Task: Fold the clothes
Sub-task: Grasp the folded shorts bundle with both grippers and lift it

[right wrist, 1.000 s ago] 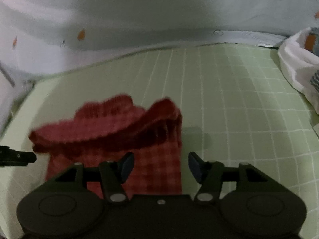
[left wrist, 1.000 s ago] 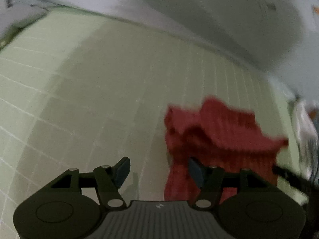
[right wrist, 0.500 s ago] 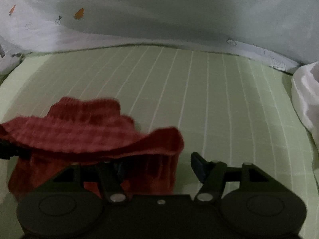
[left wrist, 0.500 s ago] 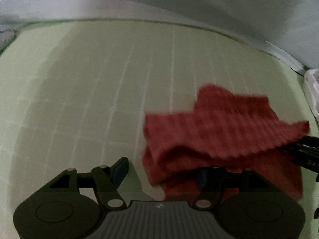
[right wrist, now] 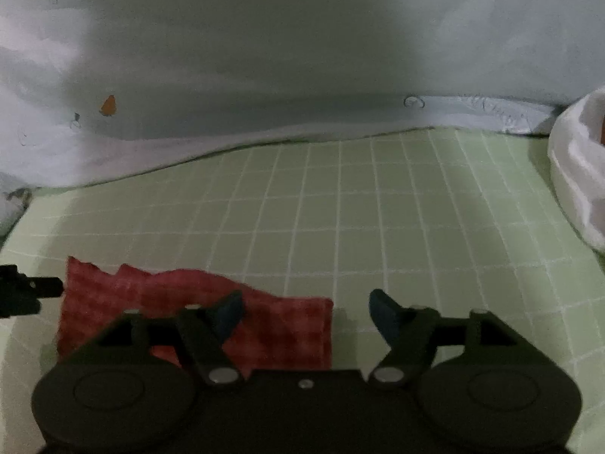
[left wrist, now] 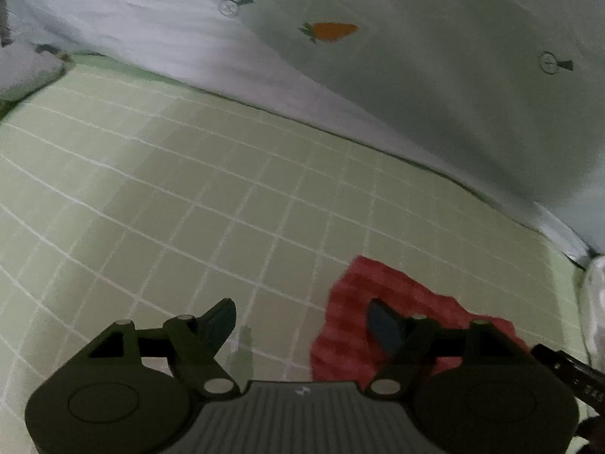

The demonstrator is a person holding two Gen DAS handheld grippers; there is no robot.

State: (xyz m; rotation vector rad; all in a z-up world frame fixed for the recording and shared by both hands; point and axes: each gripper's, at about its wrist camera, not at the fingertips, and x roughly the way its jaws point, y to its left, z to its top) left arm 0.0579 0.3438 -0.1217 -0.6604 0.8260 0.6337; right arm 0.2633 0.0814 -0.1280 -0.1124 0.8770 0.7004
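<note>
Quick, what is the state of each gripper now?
Left gripper: open, holding nothing.
Right gripper: open, holding nothing; the red cloth lies on the mat.

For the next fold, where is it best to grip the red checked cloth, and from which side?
Probably the right near corner of the red checked cloth: it lies flat with a straight, free edge on the green grid mat. The open right gripper could slide in low from the right; the far edge is ragged.
</note>
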